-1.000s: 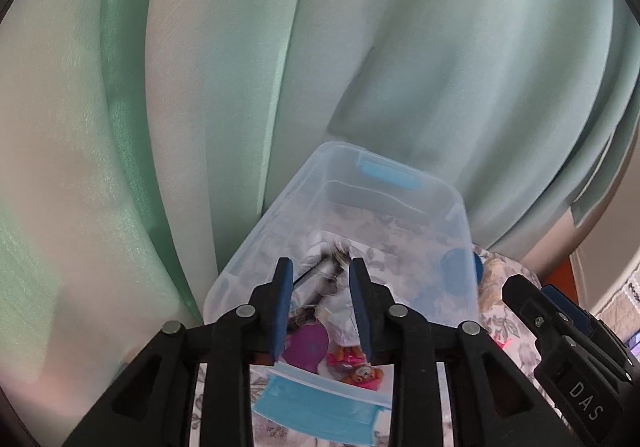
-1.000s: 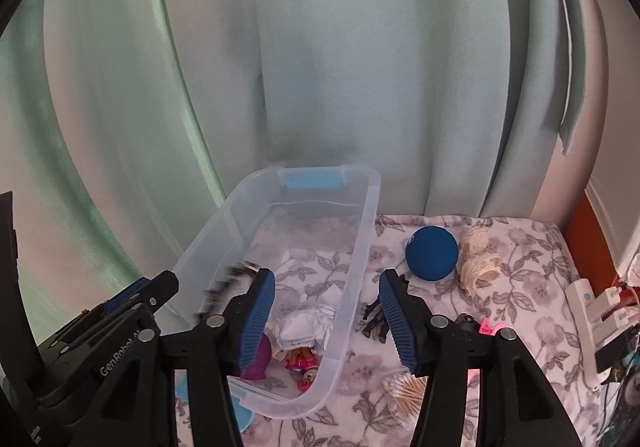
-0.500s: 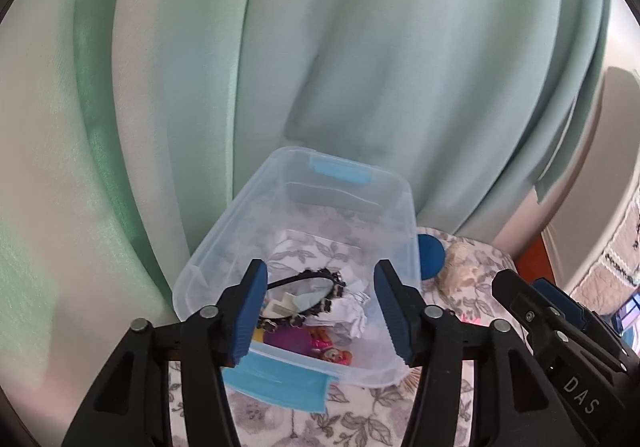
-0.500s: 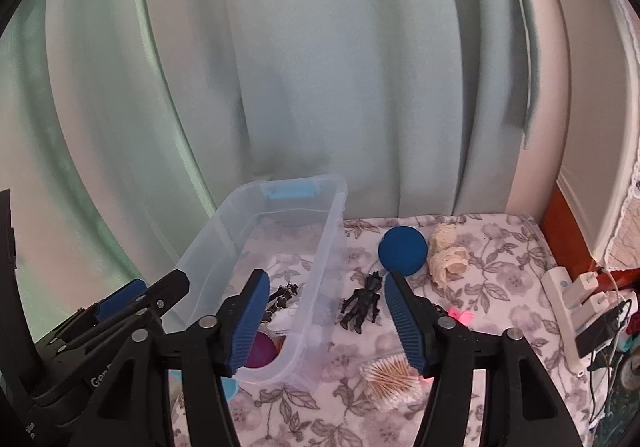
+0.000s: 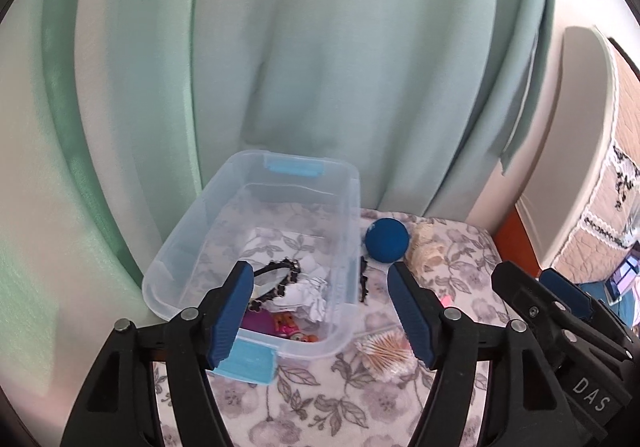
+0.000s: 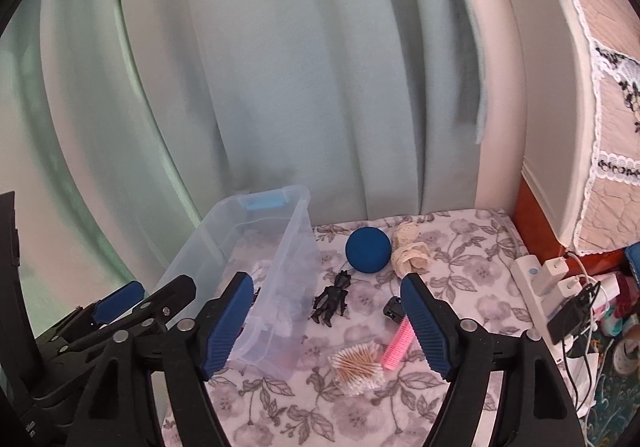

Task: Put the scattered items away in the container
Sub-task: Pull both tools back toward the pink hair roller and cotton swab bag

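A clear plastic bin [image 5: 352,207] [image 6: 296,235] with blue latches stands on a floral cloth. In it lie a black beaded headband [image 5: 280,279], crumpled white paper [image 5: 310,293] and a pink toy [image 5: 286,325]. Right of the bin lie a blue ball [image 6: 368,250] [image 5: 387,245], a cream lace roll [image 6: 410,253], a black figurine [image 6: 332,299], a cotton swab bundle [image 6: 356,363], a pink comb [image 6: 398,341] and a small black clip [image 6: 393,309]. My left gripper [image 5: 320,313] is open and empty above the bin's near end. My right gripper [image 6: 326,323] is open and empty above the figurine.
Green curtains [image 6: 280,67] hang right behind the cloth. A white power strip with plugs [image 6: 548,279] and cables lies at the right edge. A white padded headboard [image 6: 552,107] and an orange wooden frame [image 6: 536,219] stand at the right.
My left gripper opened and let the black headband drop into the bin, then pulled back and up. My right gripper also backed away and swung right, bringing the loose items into view.
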Demonstrator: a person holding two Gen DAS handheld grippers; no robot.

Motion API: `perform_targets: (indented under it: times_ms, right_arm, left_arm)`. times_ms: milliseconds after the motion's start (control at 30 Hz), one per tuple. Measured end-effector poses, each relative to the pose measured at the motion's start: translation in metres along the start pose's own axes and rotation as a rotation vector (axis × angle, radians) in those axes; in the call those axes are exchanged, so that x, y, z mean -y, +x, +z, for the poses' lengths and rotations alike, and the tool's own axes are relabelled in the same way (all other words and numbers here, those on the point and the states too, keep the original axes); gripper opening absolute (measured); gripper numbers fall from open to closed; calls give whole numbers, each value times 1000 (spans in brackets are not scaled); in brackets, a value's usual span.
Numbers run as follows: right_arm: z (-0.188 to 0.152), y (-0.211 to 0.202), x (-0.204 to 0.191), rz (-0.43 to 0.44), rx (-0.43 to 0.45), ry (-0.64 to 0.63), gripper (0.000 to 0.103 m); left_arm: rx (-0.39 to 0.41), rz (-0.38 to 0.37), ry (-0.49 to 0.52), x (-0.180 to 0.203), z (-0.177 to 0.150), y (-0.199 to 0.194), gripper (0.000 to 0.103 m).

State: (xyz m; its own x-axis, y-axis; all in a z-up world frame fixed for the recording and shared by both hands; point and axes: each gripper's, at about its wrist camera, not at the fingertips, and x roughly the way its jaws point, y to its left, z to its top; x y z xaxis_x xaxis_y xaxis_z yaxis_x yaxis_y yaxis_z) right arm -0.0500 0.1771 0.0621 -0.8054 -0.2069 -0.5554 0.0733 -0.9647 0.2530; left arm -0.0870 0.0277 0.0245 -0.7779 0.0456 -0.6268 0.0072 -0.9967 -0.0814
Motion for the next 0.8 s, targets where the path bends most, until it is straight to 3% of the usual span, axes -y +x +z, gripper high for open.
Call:
perform_targets:
  times_ms: [567,667,800]
  right_arm:
    - [-7,-25,53,-26,31,95,93]
    - [-9,-29,64,-30,40,114,95]
    - [-14,-31,77,-34,43,139,96]
  left_arm:
    - [-13,-26,80,54,-12,-8,77]
    - [-11,-21,88,63,-14,-8,85]
    - [-13,-31,103,73,-18,-6,85]
